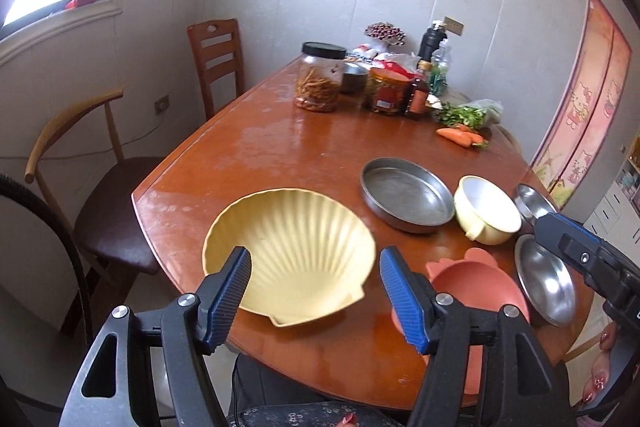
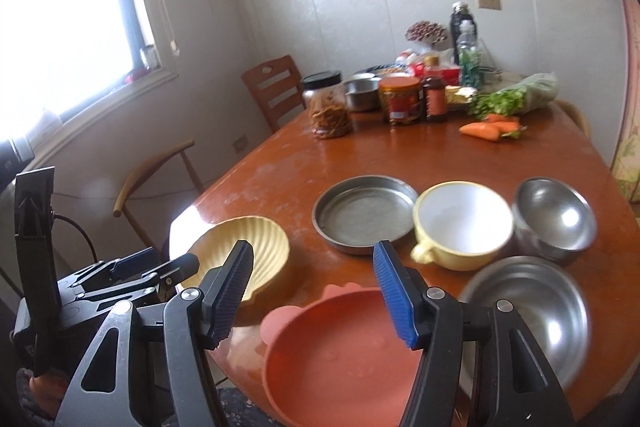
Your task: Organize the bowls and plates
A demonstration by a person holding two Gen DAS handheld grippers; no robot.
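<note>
The left gripper [image 1: 316,269] hangs above the near edge of the wooden surface [image 1: 280,147] with its jaws released and nothing between them; the yellow shell-shaped plate [image 1: 292,251] lies below the gap, its hinge end near the surface's front edge. The right gripper [image 2: 314,269] is likewise spread wide and empty, poised over the pink bowl [image 2: 340,351], which sits at the very front edge of the surface and, in the right wrist view, seems to reach slightly past it.

Behind the pink bowl stands a round metal pan [image 2: 366,213], and just beside it to the right a cream cup with a handle [image 2: 464,225], nearly touching the pan's rim. To the right of the cup is a steel bowl [image 2: 554,219], close to the surface's right edge, and in front of it a second, wider steel bowl [image 2: 528,311] near the front right corner.

The middle of the surface between the dishes and the far end is bare wood. At the far end cluster a jar of snacks [image 1: 320,79], a red-lidded tub [image 2: 400,99], bottles, greens and carrots [image 2: 490,129]. Two chairs stand along the left edge: a curved-back one [image 1: 80,155] and a slatted one [image 1: 216,59].
</note>
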